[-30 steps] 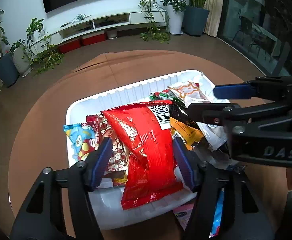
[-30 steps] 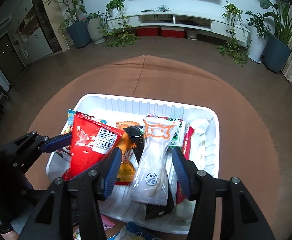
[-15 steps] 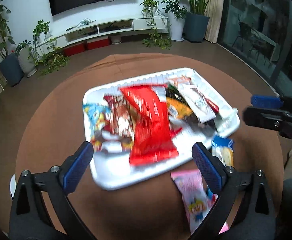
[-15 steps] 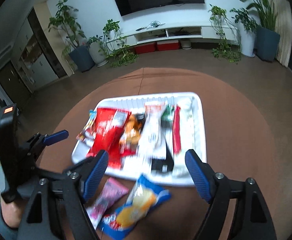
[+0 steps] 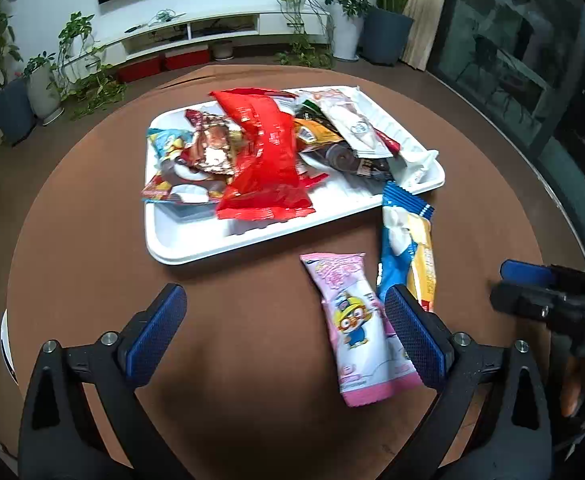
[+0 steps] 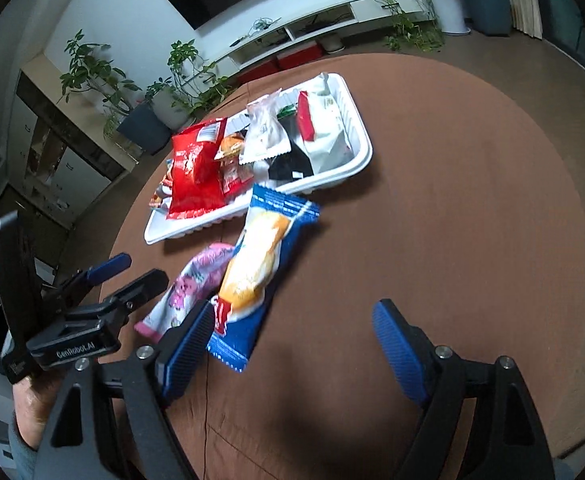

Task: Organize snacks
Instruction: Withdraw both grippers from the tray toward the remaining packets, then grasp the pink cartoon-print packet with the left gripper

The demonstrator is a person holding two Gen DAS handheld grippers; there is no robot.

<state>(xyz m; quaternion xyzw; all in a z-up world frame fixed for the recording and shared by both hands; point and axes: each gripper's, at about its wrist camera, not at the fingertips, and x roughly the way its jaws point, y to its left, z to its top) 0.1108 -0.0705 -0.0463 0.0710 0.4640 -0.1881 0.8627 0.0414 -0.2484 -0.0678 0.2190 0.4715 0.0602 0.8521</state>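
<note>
Left wrist view shows the left hand-held gripper point(image 5: 284, 322) spread wide and empty above the round brown table point(image 5: 92, 240), its right blue pad just overlapping the edge of a pink snack packet point(image 5: 356, 328) that lies flat on the table. Beside that packet, touching it, lies a blue and orange snack packet point(image 5: 406, 236), whose far end reaches the near rim of the white tray point(image 5: 196, 240). The tray sits further back on the table and carries a loose heap of snacks: a large red bag point(image 5: 264, 152) on top near the middle, a shiny brown and red wrapper point(image 5: 208, 148) to its left, and a white packet point(image 5: 352, 124) toward the right. From the right wrist view, the right hand-held gripper point(image 6: 288, 344) is likewise open and holds nothing, hovering over bare table with its left pad near the end of the blue and orange packet.
</note>
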